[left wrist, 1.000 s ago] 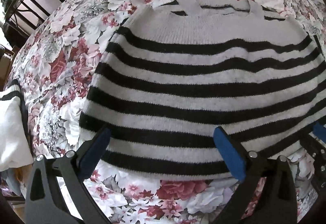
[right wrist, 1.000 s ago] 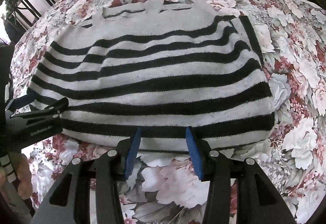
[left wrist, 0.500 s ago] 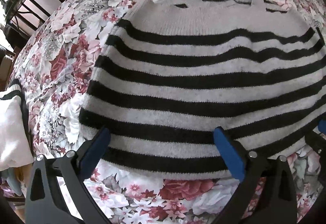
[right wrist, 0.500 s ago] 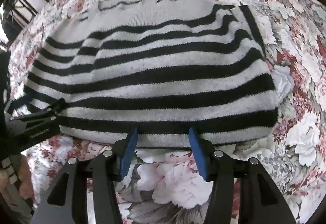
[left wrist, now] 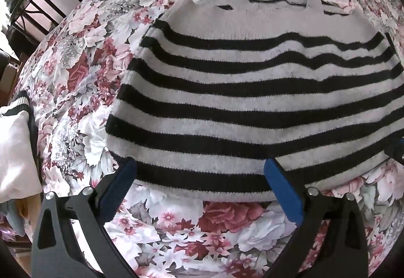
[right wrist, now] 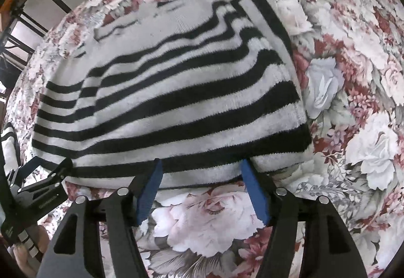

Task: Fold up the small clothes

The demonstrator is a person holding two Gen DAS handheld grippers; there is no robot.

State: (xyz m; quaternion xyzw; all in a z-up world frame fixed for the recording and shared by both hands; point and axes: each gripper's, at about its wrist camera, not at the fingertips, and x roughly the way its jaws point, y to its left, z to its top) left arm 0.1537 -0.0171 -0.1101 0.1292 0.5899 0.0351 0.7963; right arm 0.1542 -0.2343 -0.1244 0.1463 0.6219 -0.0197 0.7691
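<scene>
**A:** What lies under you, biggest thing first?

**B:** The floral sheet [left wrist: 75, 81] covers the whole surface. On it you have the striped sweater [left wrist: 252, 91], black and white bands, spread flat with its neckline at the far end and its hem toward you. Its sleeves look folded in along the sides. Past the sweater's far edge stands a dark metal frame [left wrist: 45, 0].

**A:** Any bin or basket with clothes in it?

**B:** You have no container in view. Left of the sweater, off the sheet's edge, sits a white garment with dark trim [left wrist: 15, 151], loose, in nothing.

**A:** And your left gripper?

**B:** Your left gripper [left wrist: 199, 172] has its blue pads spread wide, one at the sweater's near-left corner, the other further along the hem. They straddle the hem and clamp nothing.

**A:** The right one?

**B:** Your right gripper [right wrist: 202, 172] is at the same hem, nearer the sweater's right corner. Its fingers [right wrist: 252, 189] stand apart, narrower than the left's, tips at the hem edge, with fabric between them but not pinched. In the right wrist view, the left gripper shows at the sweater's near-left corner.
</scene>
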